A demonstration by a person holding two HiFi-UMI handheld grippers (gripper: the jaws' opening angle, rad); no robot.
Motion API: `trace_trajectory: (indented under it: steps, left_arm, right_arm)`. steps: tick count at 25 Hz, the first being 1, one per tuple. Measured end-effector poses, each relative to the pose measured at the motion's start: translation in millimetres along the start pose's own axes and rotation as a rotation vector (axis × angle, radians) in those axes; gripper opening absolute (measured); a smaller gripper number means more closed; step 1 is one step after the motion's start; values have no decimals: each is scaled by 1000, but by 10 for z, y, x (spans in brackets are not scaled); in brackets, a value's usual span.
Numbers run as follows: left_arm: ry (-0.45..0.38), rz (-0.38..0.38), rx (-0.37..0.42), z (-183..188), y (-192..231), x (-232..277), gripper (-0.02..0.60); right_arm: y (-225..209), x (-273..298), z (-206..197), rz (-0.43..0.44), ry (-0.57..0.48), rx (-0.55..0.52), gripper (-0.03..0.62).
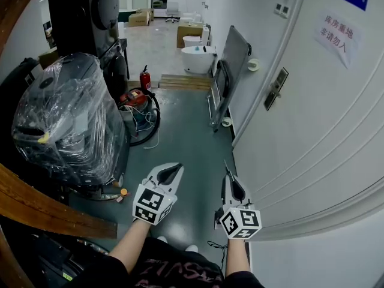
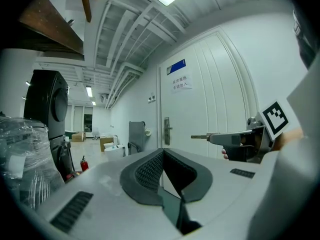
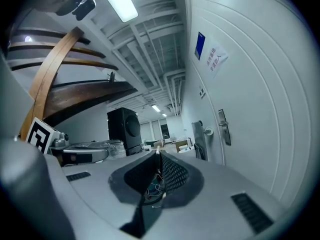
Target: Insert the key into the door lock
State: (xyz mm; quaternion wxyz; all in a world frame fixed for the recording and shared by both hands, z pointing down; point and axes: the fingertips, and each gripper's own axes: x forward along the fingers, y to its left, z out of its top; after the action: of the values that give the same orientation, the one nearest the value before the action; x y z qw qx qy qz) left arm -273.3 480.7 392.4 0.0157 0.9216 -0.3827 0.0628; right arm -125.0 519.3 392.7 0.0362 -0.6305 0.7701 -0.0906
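The white door's lock plate with its handle [image 1: 276, 89] is far ahead on the right; it also shows in the left gripper view [image 2: 167, 130] and the right gripper view [image 3: 223, 127]. My right gripper [image 1: 228, 174] points level along the door and is shut on a thin metal key [image 2: 200, 136], whose blade sticks out past the tips. In its own view the right gripper [image 3: 157, 153] shows its jaws meeting on the key, seen edge-on. My left gripper [image 1: 177, 167] hangs beside it, tips together, nothing held; its own view [image 2: 162, 151] shows the same.
A plastic-wrapped machine [image 1: 69, 122] and a tall black cabinet [image 1: 90, 14] stand at the left. A red fire extinguisher [image 1: 144, 78] and coiled hoses [image 1: 141, 110] lie on the floor. A dark panel [image 1: 231, 71] leans on the wall before the door. A wooden beam [image 1: 54, 212] crosses low left.
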Motion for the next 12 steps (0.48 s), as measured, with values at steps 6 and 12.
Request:
trace_trajectory:
  steps: [6, 12]
  left_arm:
    - [9, 1, -8, -69, 131, -73, 12]
    - [13, -10, -3, -129, 312, -211, 12]
  right_arm:
    - [103, 66, -41, -2, 7, -9, 78]
    - [268, 128, -146, -20, 10, 24, 78]
